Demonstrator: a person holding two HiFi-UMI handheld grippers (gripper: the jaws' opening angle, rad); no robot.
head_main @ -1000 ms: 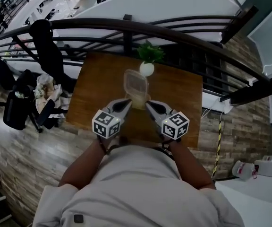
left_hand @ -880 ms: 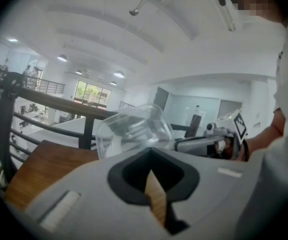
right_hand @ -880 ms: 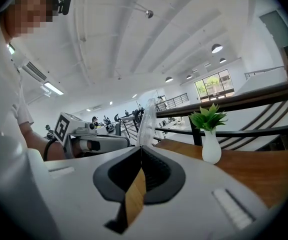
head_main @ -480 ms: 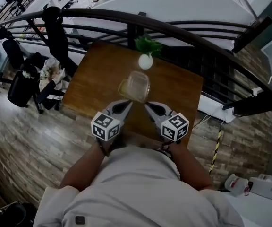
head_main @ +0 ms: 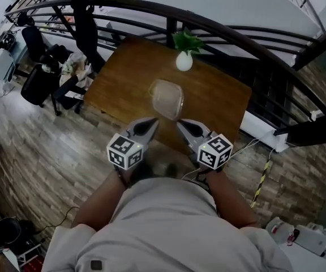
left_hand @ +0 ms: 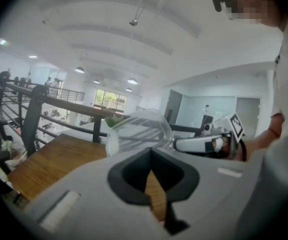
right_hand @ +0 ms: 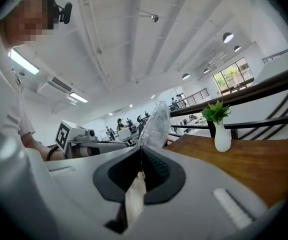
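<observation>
Clear plastic box (head_main: pixel 167 98), pinched at its rim by left gripper (head_main: pixel 150 123) and right gripper (head_main: pixel 182 124), could slip or buckle and drop onto the surface (head_main: pixel 120 81).

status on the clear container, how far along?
Done: left claw and right claw are each shut on an edge of the clear container, and it looks raised off the wooden table, tilted. In hand: held between both claws, in front of the white vase. Left: it rests on nothing yet; setting it down likely remains.
</observation>
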